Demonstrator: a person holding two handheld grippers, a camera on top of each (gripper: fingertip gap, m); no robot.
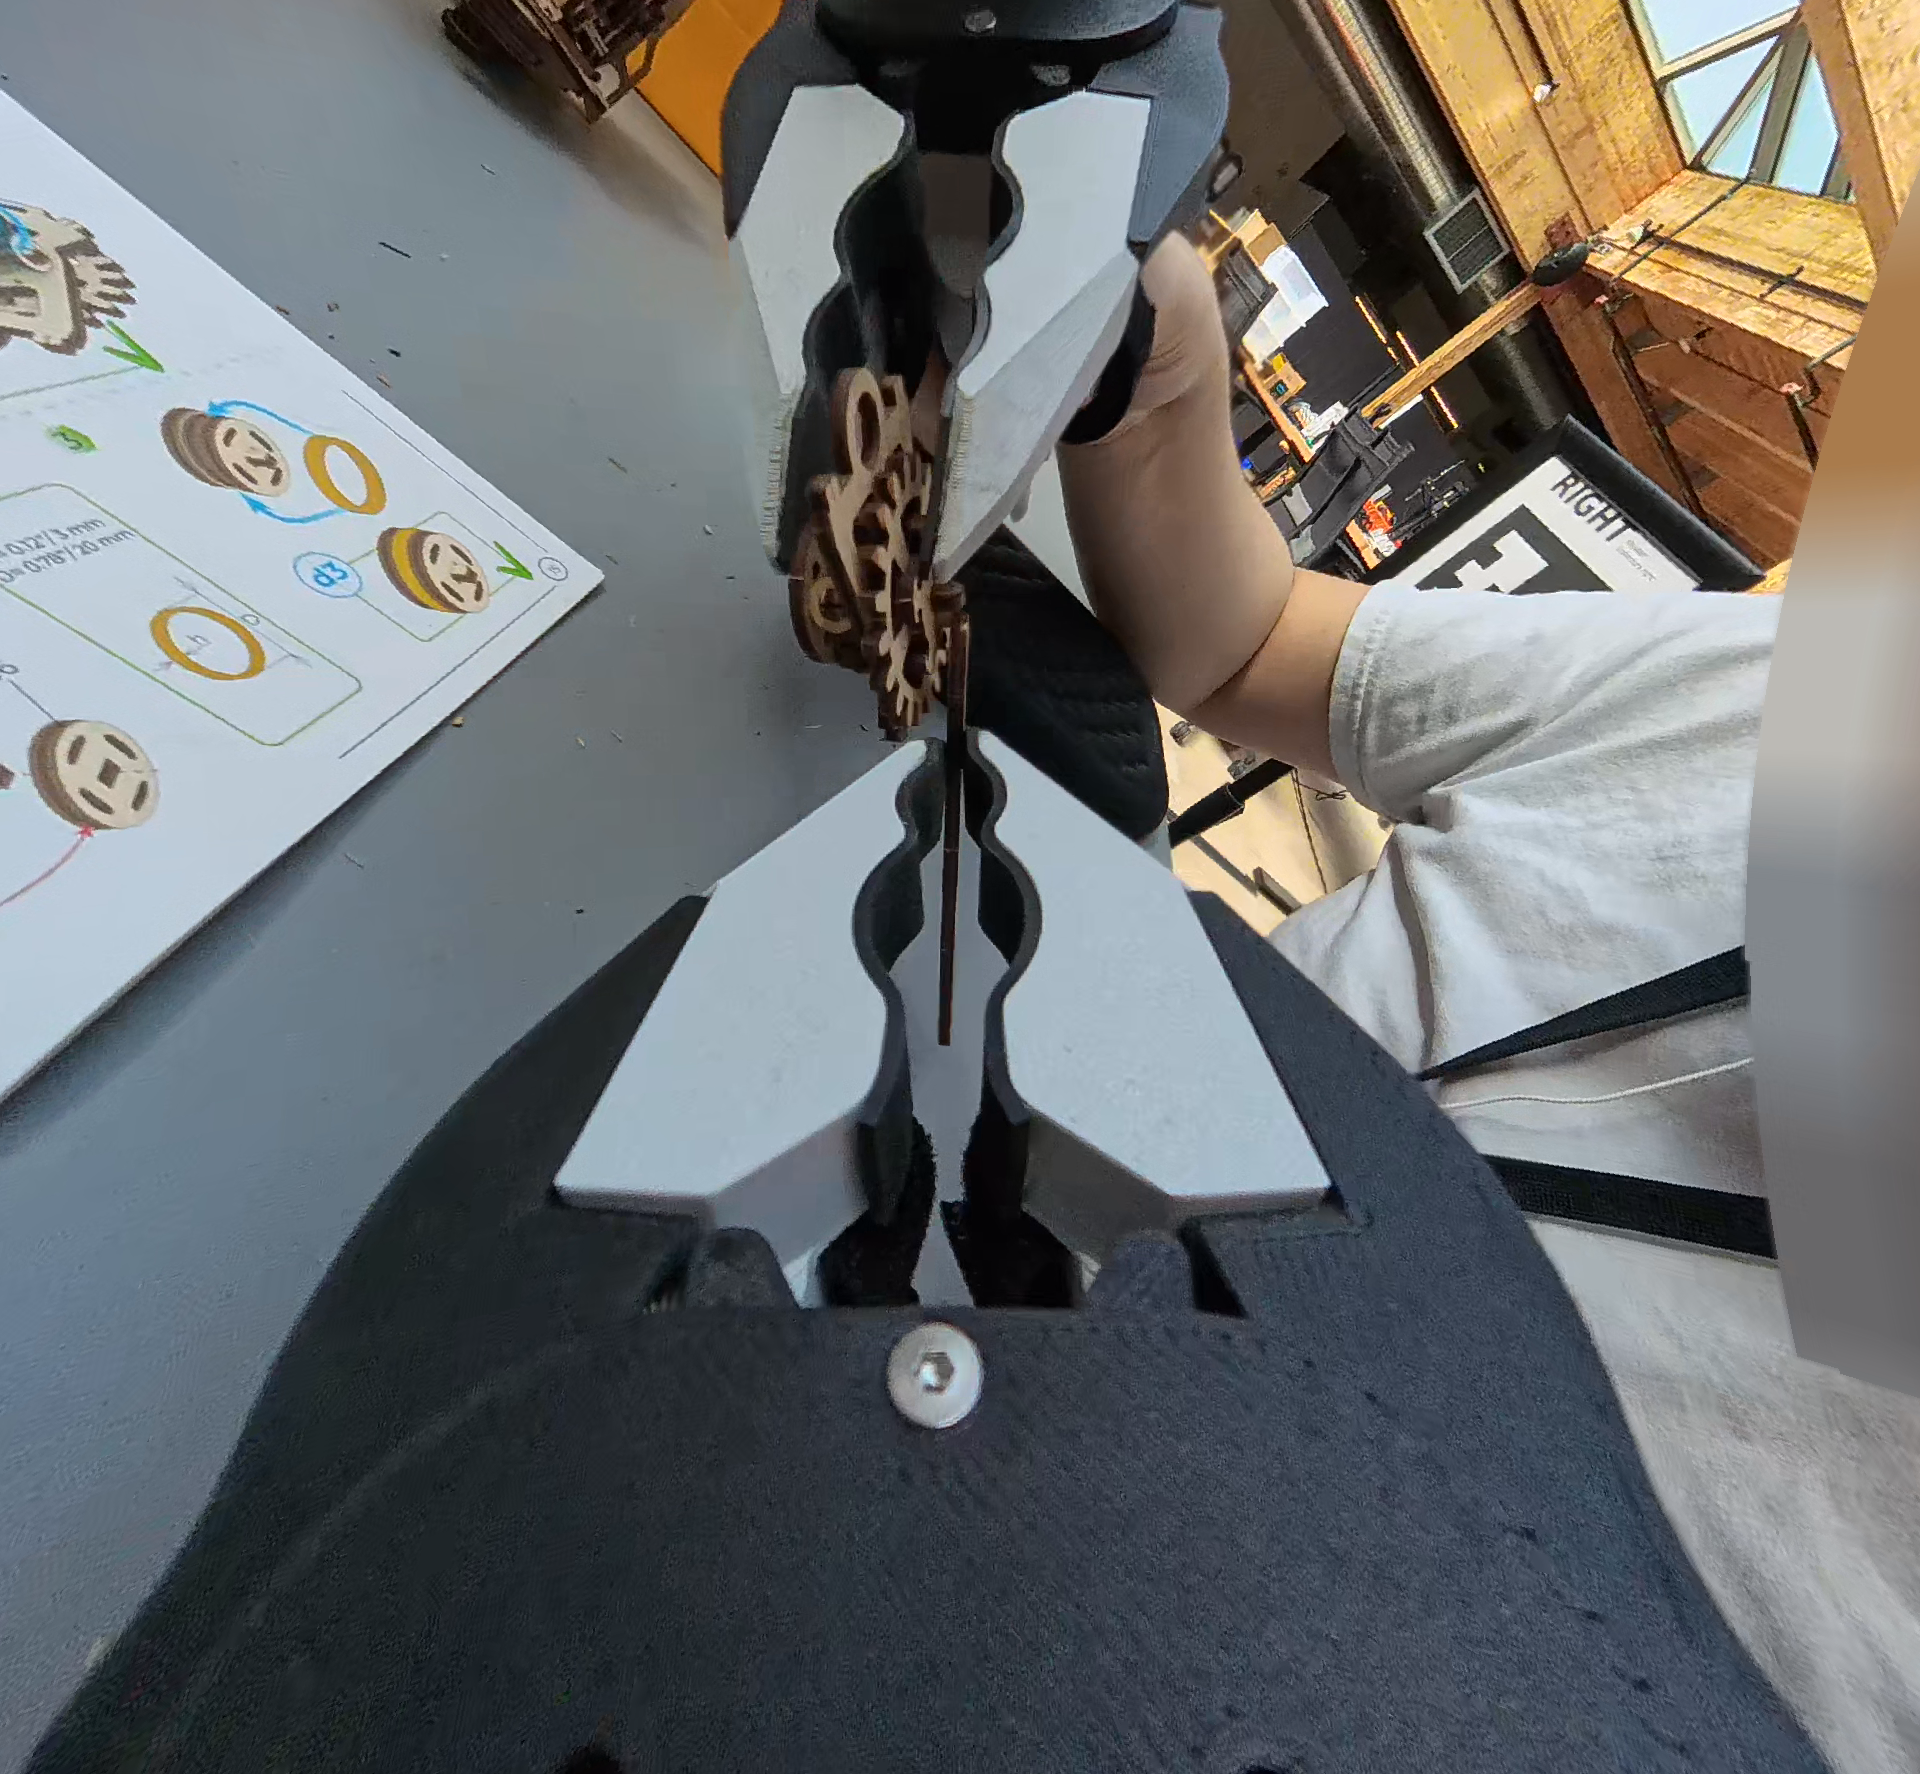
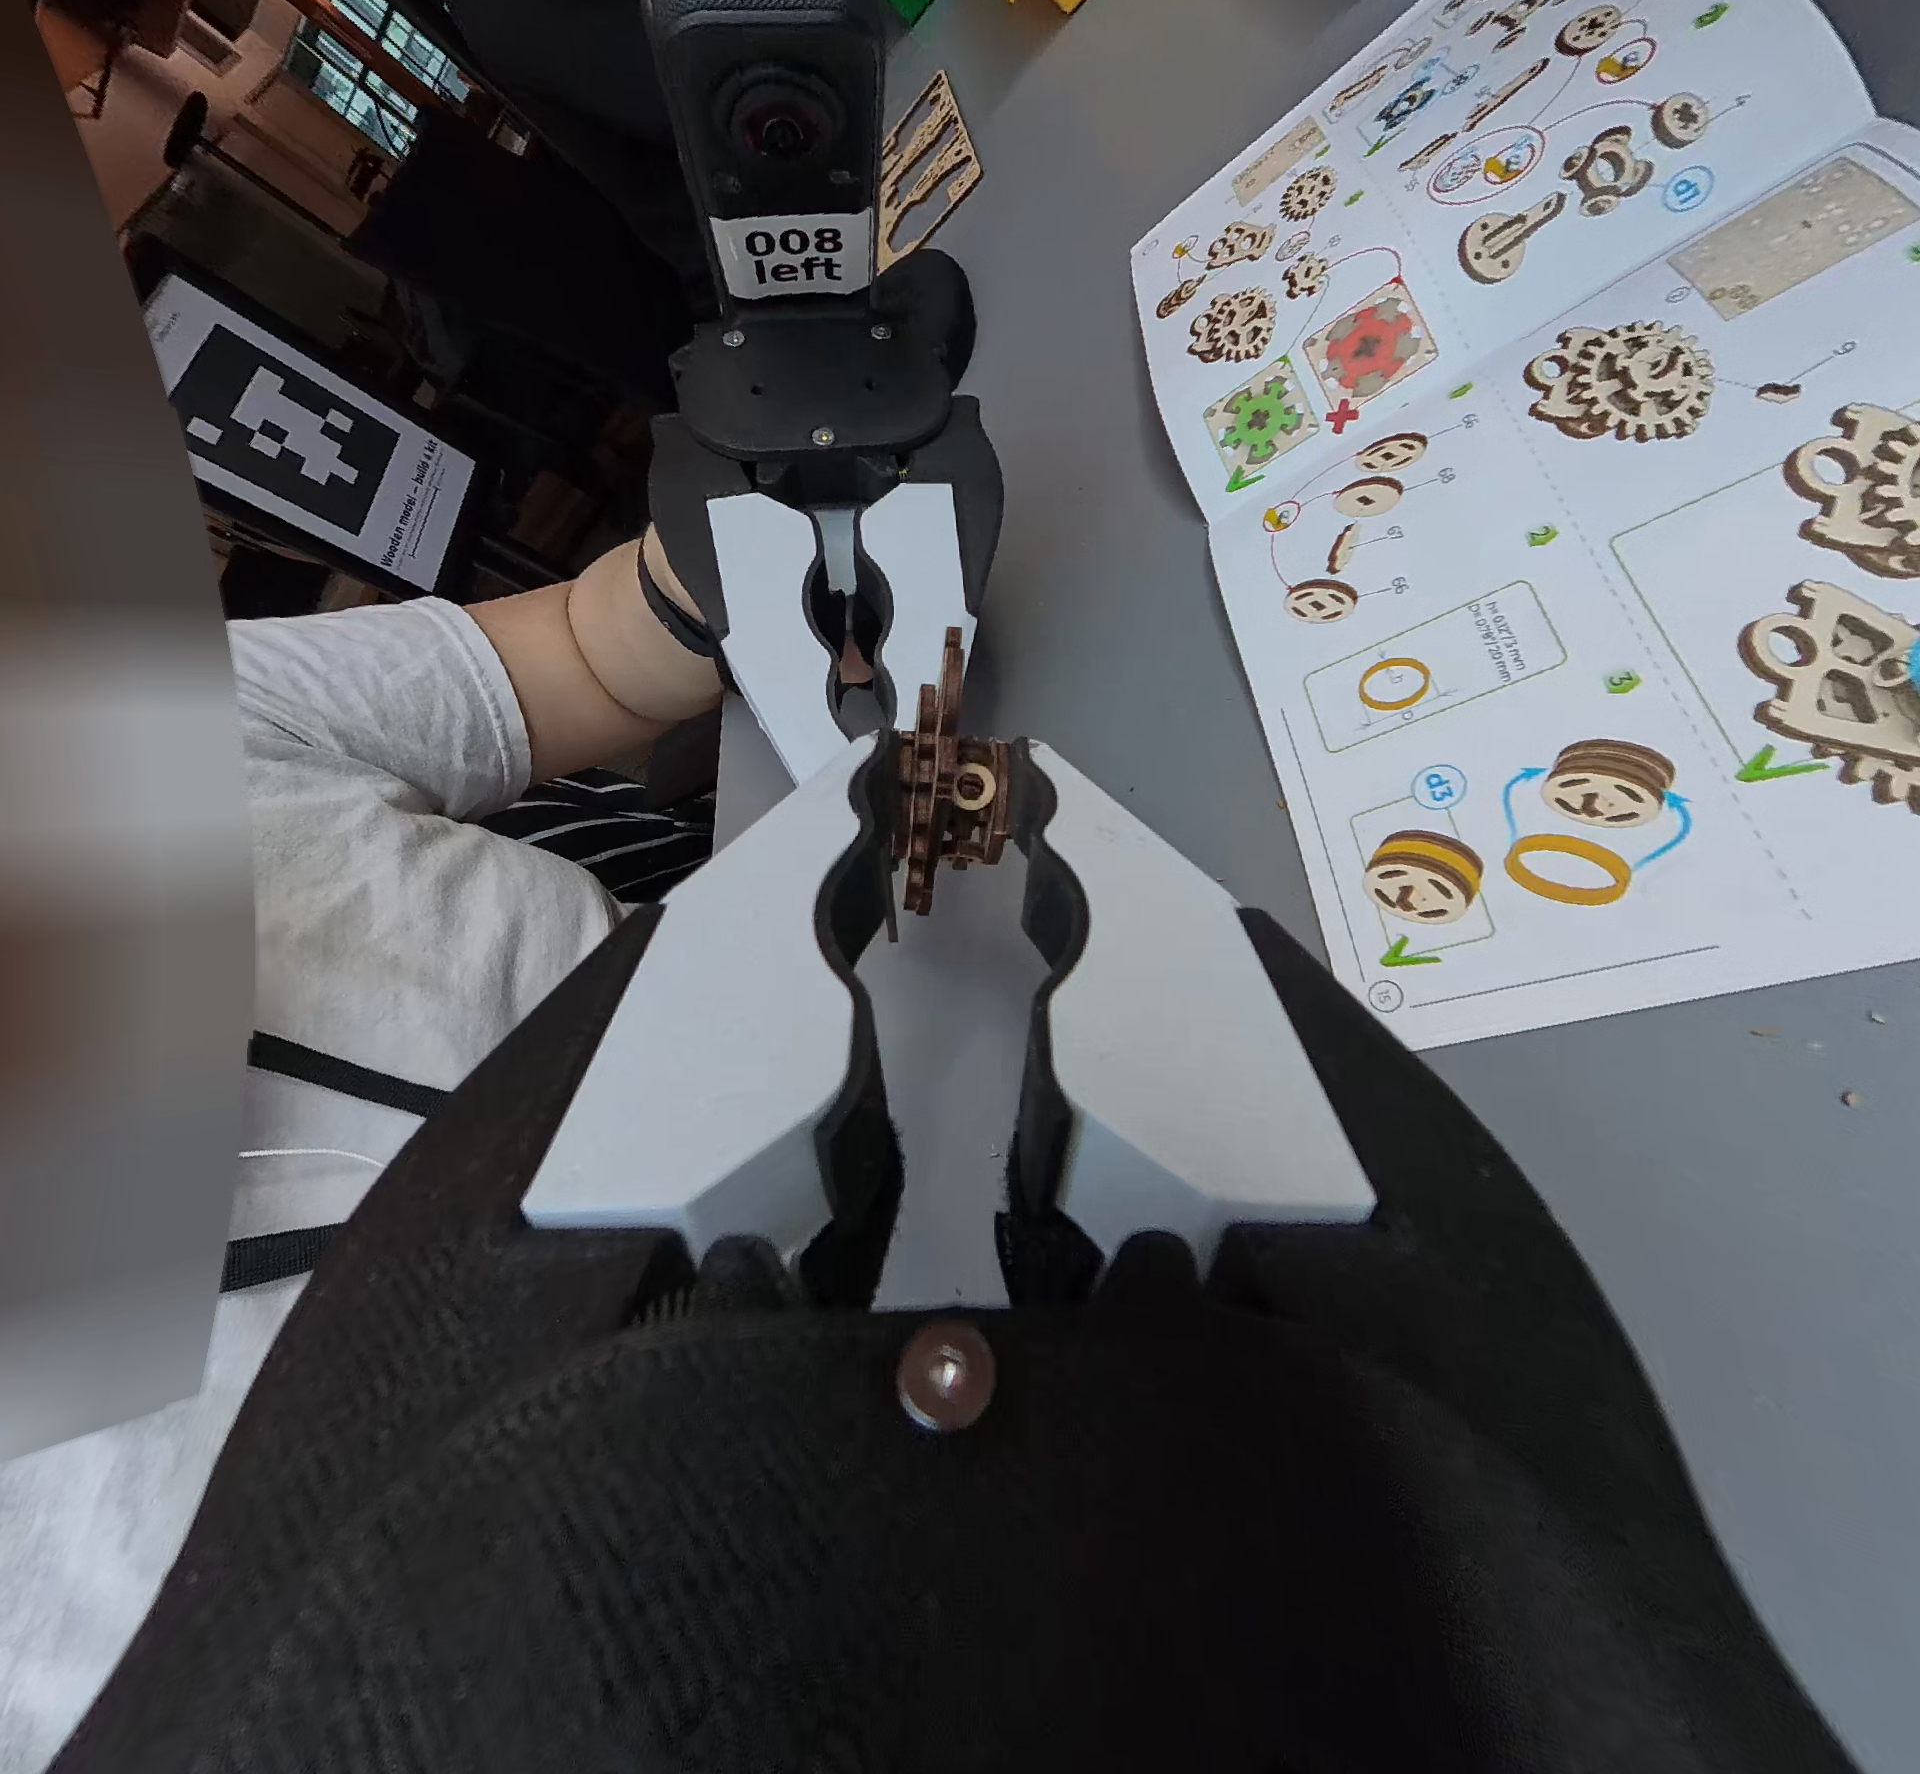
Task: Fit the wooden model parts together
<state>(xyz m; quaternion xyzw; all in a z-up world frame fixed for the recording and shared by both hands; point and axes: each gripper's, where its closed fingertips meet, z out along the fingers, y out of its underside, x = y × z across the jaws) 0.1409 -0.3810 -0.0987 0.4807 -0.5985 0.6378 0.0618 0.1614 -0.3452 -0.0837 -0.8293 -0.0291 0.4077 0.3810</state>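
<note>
Wooden gear cluster (image 2: 951, 815) pinched in right claw (image 2: 945, 768), left claw (image 1: 954, 768) gripping thin plate (image 1: 950, 893).

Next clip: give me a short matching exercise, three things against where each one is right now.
1. flat wooden piece
2. gear assembly
3. instruction sheet

a. lying open on the grey table
b. pinched edge-on in the left gripper
c. clamped at the tips of the right gripper

Pairs: 1-b, 2-c, 3-a
</note>
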